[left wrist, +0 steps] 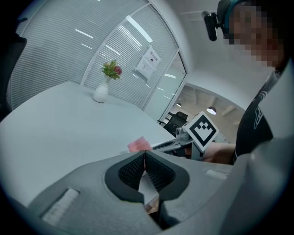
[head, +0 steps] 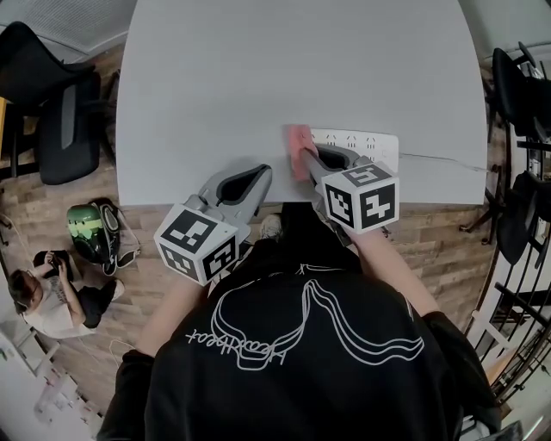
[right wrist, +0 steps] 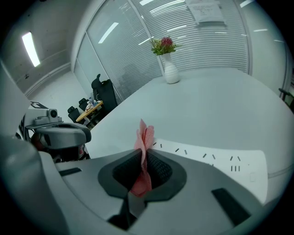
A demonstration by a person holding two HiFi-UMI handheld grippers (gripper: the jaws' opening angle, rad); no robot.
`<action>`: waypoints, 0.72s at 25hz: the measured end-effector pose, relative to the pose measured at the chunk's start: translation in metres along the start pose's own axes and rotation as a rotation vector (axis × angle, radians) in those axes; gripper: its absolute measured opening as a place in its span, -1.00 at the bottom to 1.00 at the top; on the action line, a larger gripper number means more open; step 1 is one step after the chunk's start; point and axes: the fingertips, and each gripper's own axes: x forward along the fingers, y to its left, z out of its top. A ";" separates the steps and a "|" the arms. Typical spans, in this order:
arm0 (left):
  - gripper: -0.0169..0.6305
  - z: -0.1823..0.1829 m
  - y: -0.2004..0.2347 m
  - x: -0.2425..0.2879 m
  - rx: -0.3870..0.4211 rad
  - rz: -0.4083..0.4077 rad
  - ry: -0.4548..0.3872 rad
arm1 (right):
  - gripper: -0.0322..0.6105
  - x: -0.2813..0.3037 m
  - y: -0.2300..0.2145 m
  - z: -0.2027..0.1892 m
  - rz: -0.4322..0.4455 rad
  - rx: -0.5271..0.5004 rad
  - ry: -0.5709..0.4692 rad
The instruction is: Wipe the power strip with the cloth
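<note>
While the right hand-held gripper (right wrist: 143, 153) pinched the cloth (right wrist: 145, 134) at the power strip (head: 366, 143) by the desk (head: 258, 77) edge, the left hand-held gripper (left wrist: 144, 157) was pressed together, empty; unheld, the strip could slide.

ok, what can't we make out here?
Whether cloth touches power strip: head view, right gripper covers the strip's left end.
Strip's near edge: right gripper view, gripper body hides it.
Wall notice text: right gripper view, too small.
Cable's far end: head view, runs off the table.

Bright even ceiling light; fisheye edges, dark corners.
</note>
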 end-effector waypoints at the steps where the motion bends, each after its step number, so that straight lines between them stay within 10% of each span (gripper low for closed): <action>1: -0.91 0.000 -0.001 0.001 0.000 -0.001 0.001 | -0.79 0.000 -0.001 0.000 -0.001 0.001 0.001; 18: -0.91 0.002 -0.023 0.028 0.033 -0.067 0.038 | -0.79 -0.032 -0.047 -0.011 -0.084 0.086 -0.038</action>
